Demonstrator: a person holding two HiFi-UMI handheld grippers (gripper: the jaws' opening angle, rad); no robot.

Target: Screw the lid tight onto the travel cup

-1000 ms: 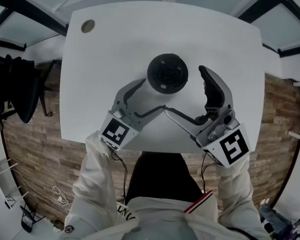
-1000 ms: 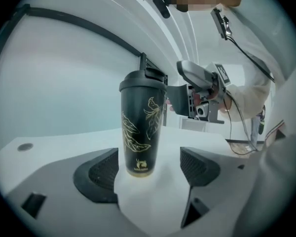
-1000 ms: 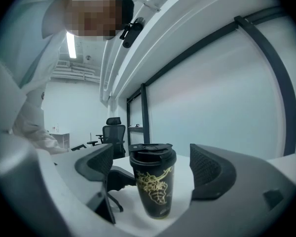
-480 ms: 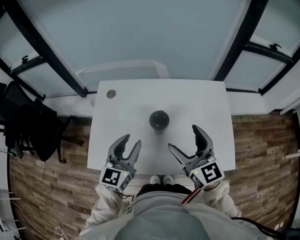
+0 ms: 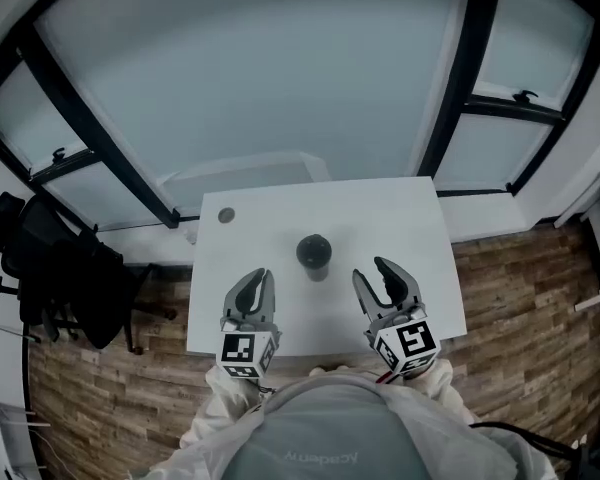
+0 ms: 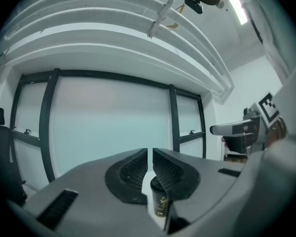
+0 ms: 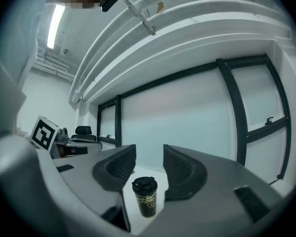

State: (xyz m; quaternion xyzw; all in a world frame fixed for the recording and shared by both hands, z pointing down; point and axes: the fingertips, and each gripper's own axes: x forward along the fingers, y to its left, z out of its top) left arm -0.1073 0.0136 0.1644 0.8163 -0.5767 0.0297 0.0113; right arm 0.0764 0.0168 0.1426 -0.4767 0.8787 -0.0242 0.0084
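Observation:
The travel cup [image 5: 314,252] stands upright on the white table [image 5: 420,218], dark, with a black lid [image 7: 144,183] on top. It also shows in the left gripper view, partly behind the jaw pads, as a dark cup [image 6: 159,201]. Both grippers are held level, high above the near table edge and apart from the cup. My left gripper [image 5: 260,276] [image 6: 150,154] has just been closing and is shut with nothing between its jaws. The jaws of my right gripper [image 5: 375,273] [image 7: 149,154] have just been closing too; they stand partly open and hold nothing.
A round grommet [image 5: 225,215] sits in the table's far left corner. A dark office chair [image 5: 50,268] stands to the left on the wooden floor [image 5: 520,278]. Large windows with black frames [image 5: 450,78] rise behind the table.
Both grippers have lifted up and back from beside the cup, and the table now looks far below. The left jaws have shut and the right jaws have narrowed. The cup has not moved.

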